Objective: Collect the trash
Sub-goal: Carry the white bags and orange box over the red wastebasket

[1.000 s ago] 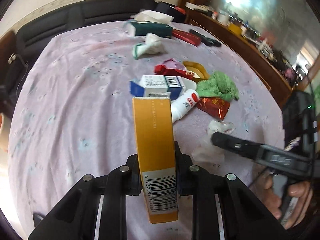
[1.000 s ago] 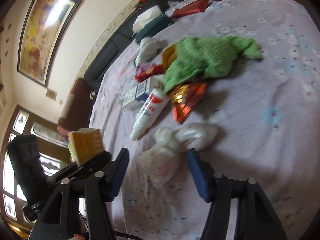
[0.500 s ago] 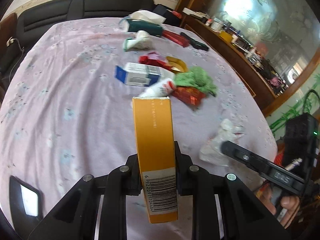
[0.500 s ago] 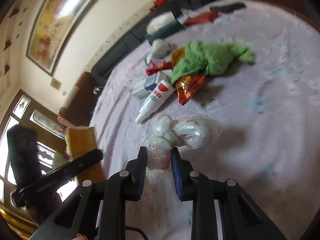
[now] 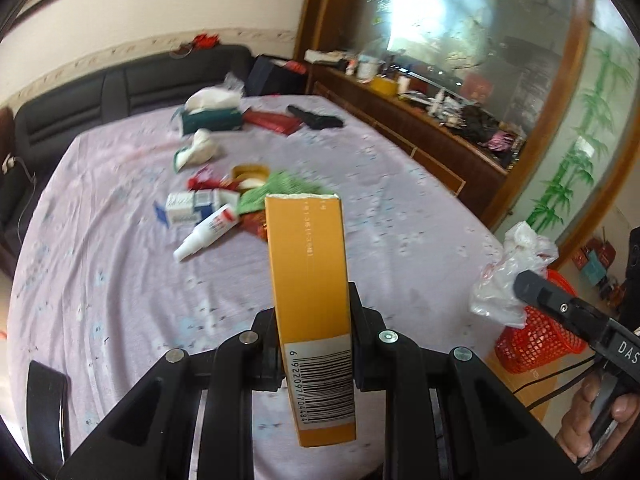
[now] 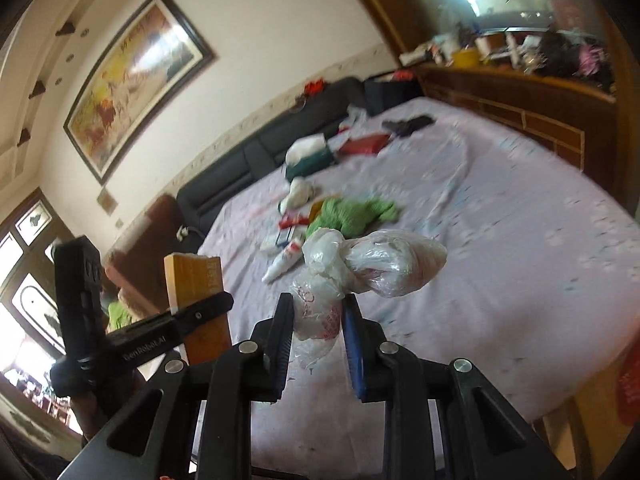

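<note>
My left gripper (image 5: 314, 316) is shut on a tall orange carton (image 5: 308, 280) with a barcode, held upright above the lilac tablecloth (image 5: 120, 280). My right gripper (image 6: 316, 320) is shut on a knotted clear plastic bag (image 6: 360, 268), lifted off the table. In the left wrist view that plastic bag (image 5: 508, 276) hangs over a red mesh bin (image 5: 536, 336) beside the table. In the right wrist view the orange carton (image 6: 196, 284) and the left gripper show at left. A white tube (image 5: 208, 232), a blue and white box (image 5: 188, 206) and a green cloth (image 5: 280, 192) lie mid-table.
A tissue box (image 5: 212, 116), red packets (image 5: 272, 122) and a black object (image 5: 316, 118) sit at the table's far end. A dark phone (image 5: 46, 404) lies at the near left edge. A black sofa (image 5: 120, 84) stands behind, and a wooden sideboard (image 5: 420, 128) runs along the right.
My right gripper shut on the plastic bag and lifted it off the table toward the red bin. Both grippers rose and pulled back; the left kept the orange carton.
</note>
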The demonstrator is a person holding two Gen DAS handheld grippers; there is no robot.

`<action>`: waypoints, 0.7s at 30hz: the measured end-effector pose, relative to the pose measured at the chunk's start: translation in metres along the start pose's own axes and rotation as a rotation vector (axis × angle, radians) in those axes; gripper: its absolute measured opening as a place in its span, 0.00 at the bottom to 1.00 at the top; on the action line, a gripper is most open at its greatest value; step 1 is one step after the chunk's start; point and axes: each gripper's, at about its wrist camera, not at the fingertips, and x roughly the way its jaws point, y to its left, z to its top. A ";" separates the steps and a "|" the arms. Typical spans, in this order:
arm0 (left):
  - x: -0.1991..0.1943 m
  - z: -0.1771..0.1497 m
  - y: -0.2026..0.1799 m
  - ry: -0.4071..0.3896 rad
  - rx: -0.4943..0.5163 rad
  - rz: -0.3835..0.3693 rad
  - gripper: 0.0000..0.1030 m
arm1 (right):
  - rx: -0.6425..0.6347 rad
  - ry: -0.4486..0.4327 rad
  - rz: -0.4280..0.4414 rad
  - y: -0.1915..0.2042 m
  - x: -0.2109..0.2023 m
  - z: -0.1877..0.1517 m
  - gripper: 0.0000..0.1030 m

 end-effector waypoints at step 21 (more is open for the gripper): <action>-0.082 -0.010 -0.072 -0.149 0.115 -0.052 0.22 | -0.133 -0.269 -0.066 0.030 -0.142 -0.016 0.24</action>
